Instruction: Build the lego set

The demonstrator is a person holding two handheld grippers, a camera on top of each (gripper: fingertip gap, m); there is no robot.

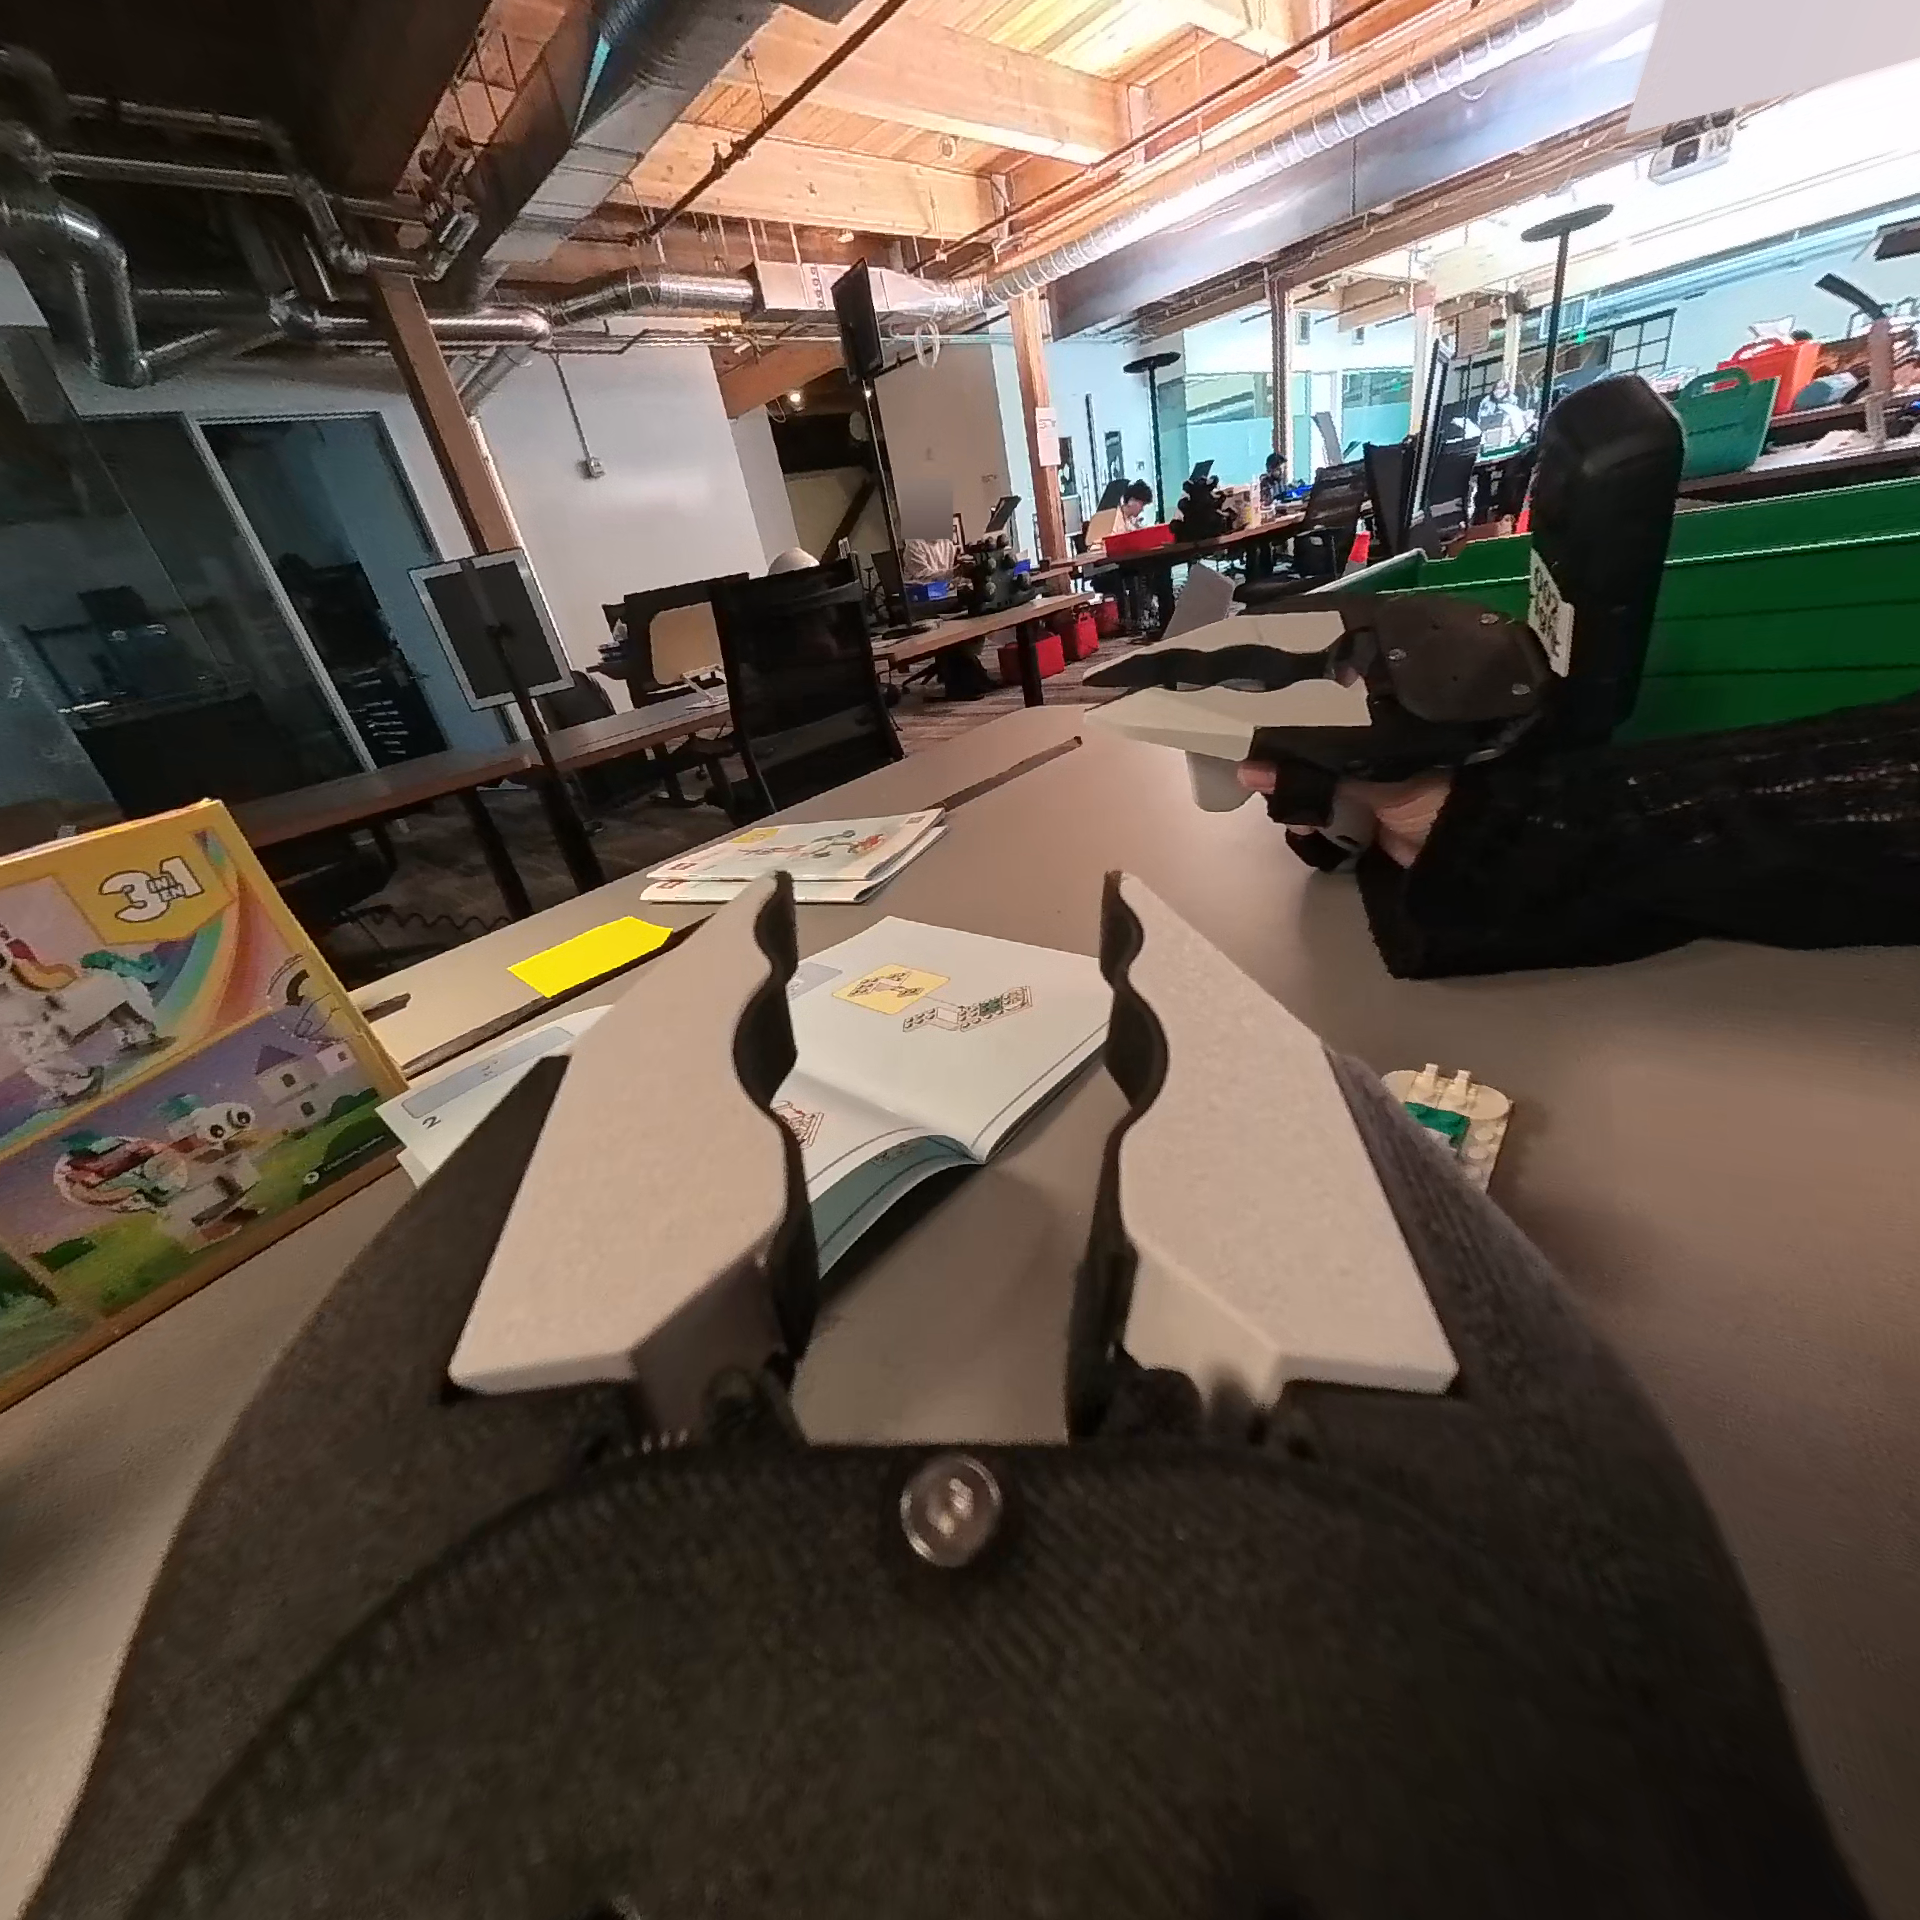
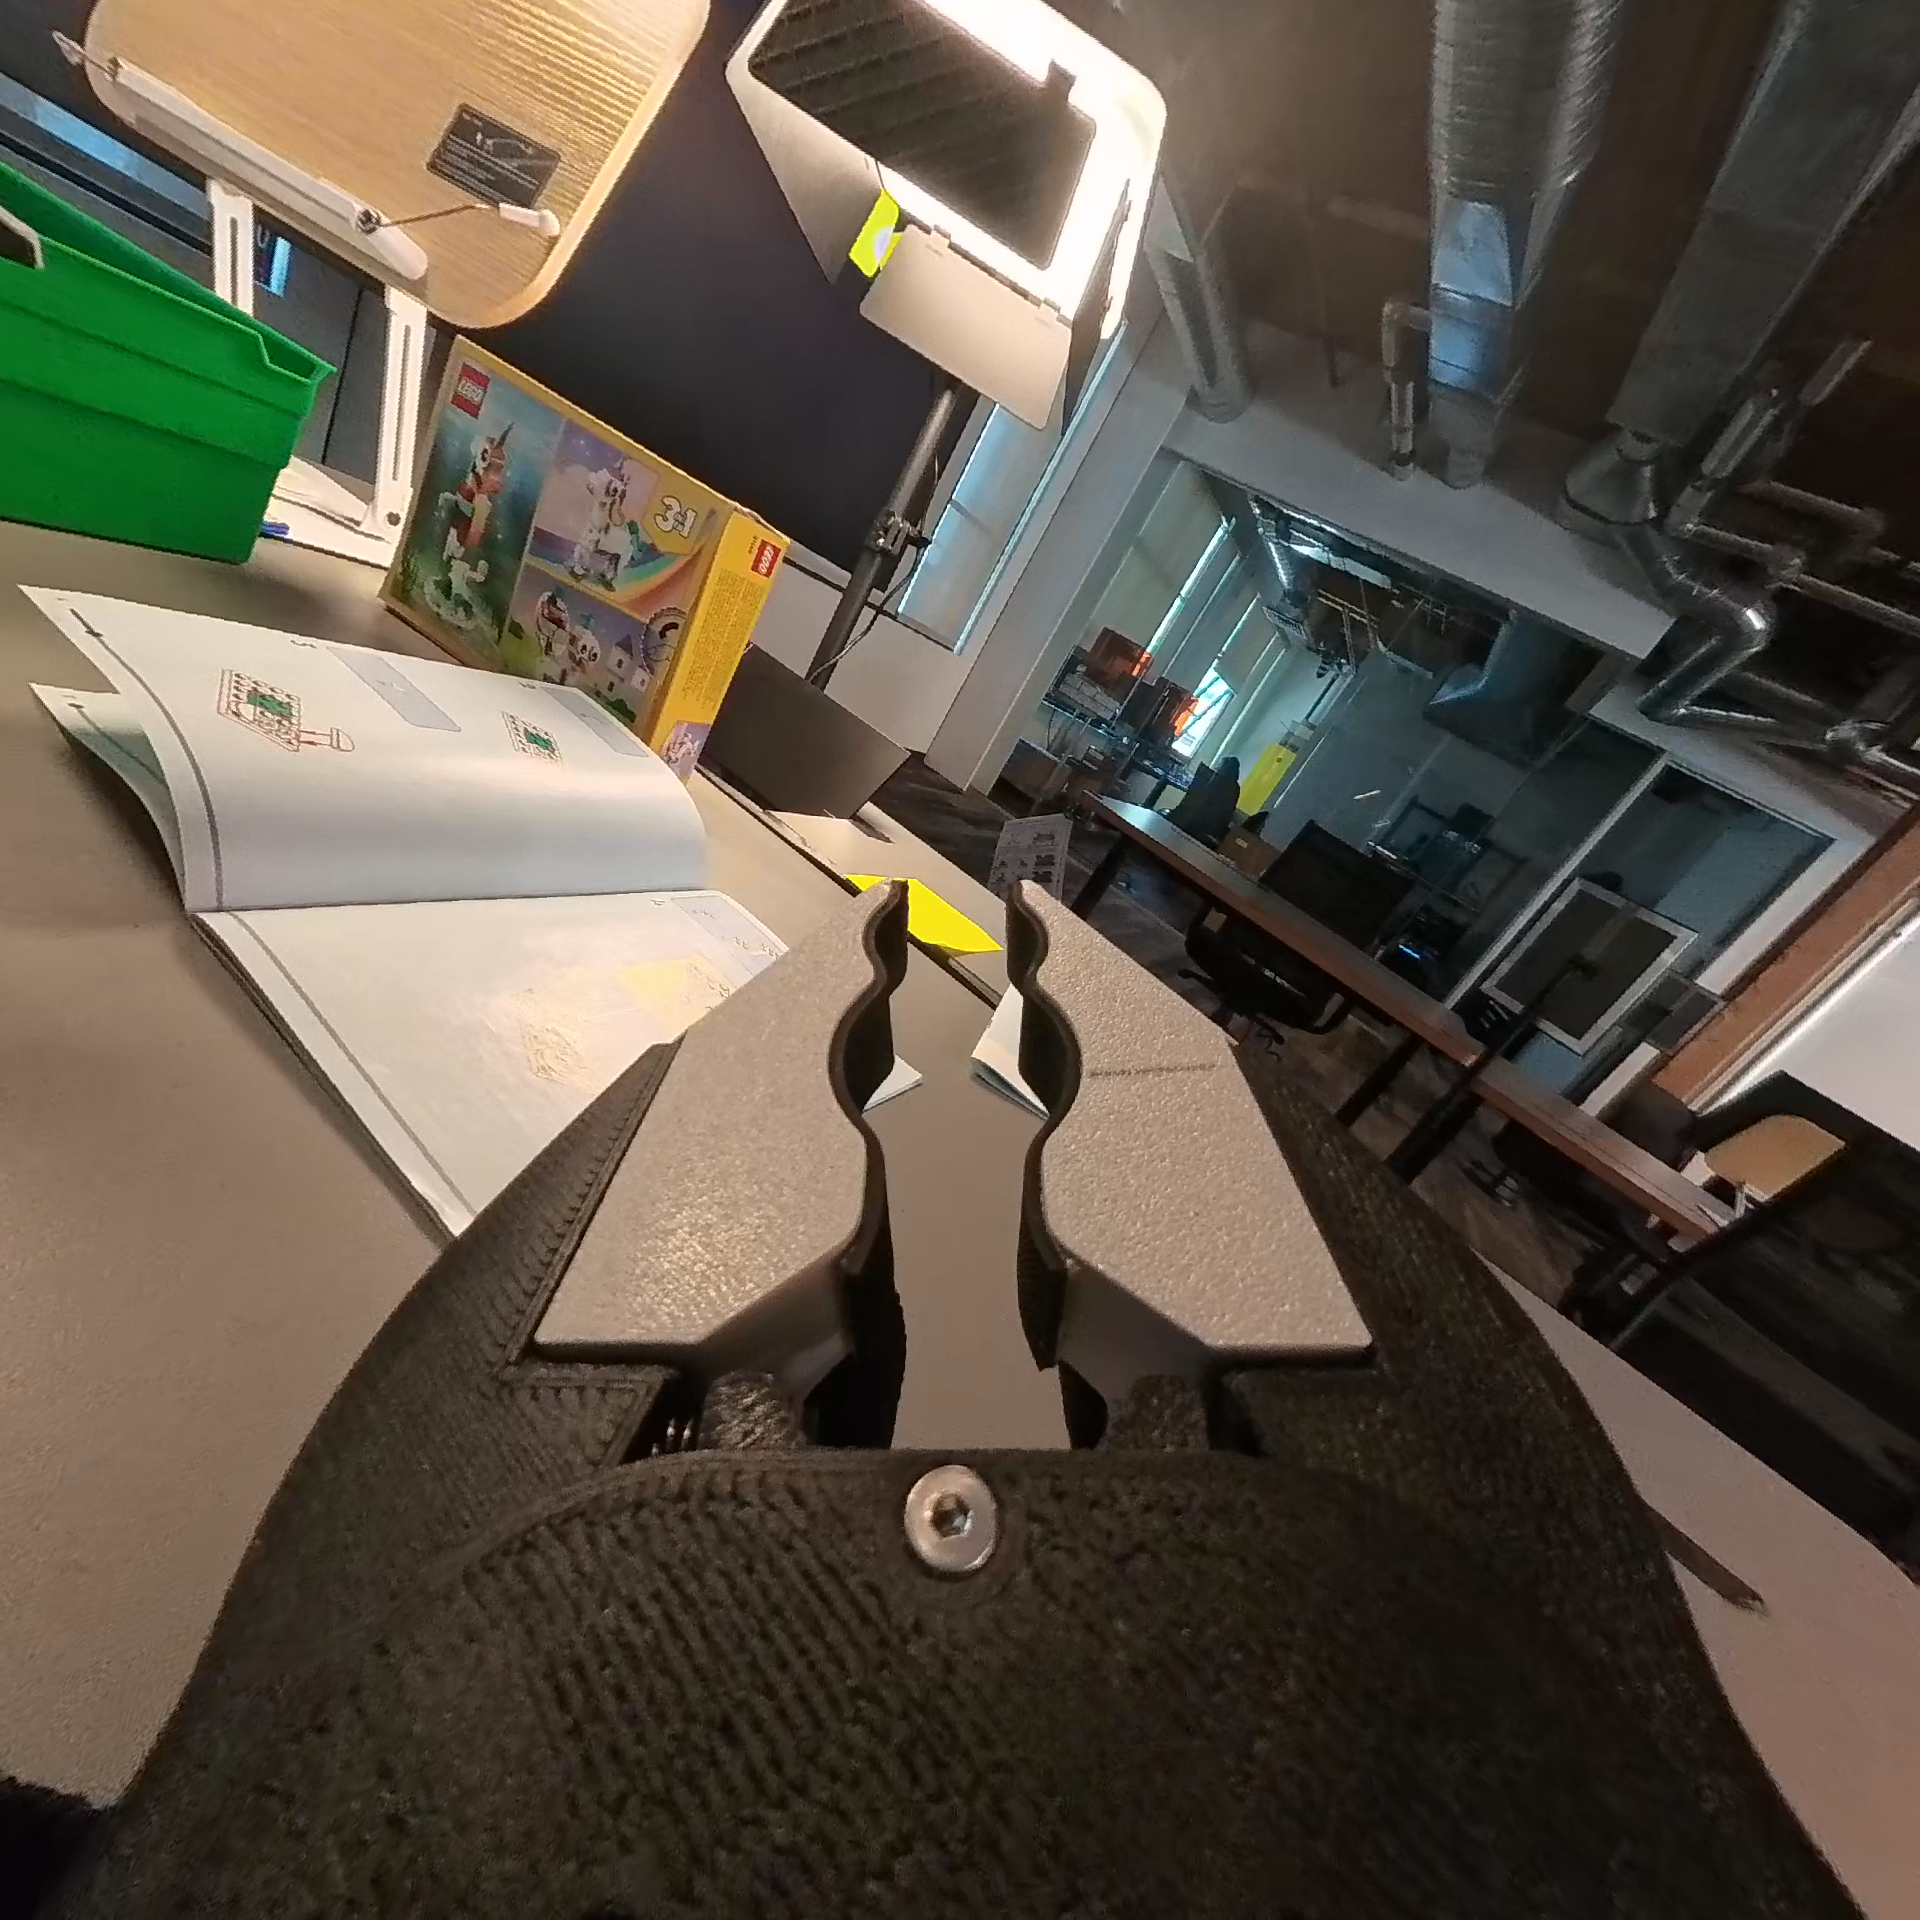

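A small white and green lego build [image 1: 1449, 1117] lies on the grey table [image 1: 1662, 1195], just right of my left gripper [image 1: 948, 894]. That gripper is open and empty, low over the table, pointing at the open instruction booklet [image 1: 935, 1049]. My right gripper [image 1: 1195, 675] is held up above the table at the right by a hand in a black sleeve. In the right wrist view my right gripper [image 2: 956, 904] is partly open and empty, with the open booklet [image 2: 416, 831] to its left. The lego box [image 1: 156, 1091] stands at the left and also shows in the right wrist view [image 2: 582, 582].
A green bin [image 1: 1766, 623] stands at the back right of the table and shows in the right wrist view [image 2: 125, 416]. Two closed booklets [image 1: 821, 852] and a yellow sticky note [image 1: 587, 951] lie beyond the open booklet. A wooden book stand [image 2: 364, 135] rises behind the box. The tips of one gripper are about 20 cm away from the tips of the other.
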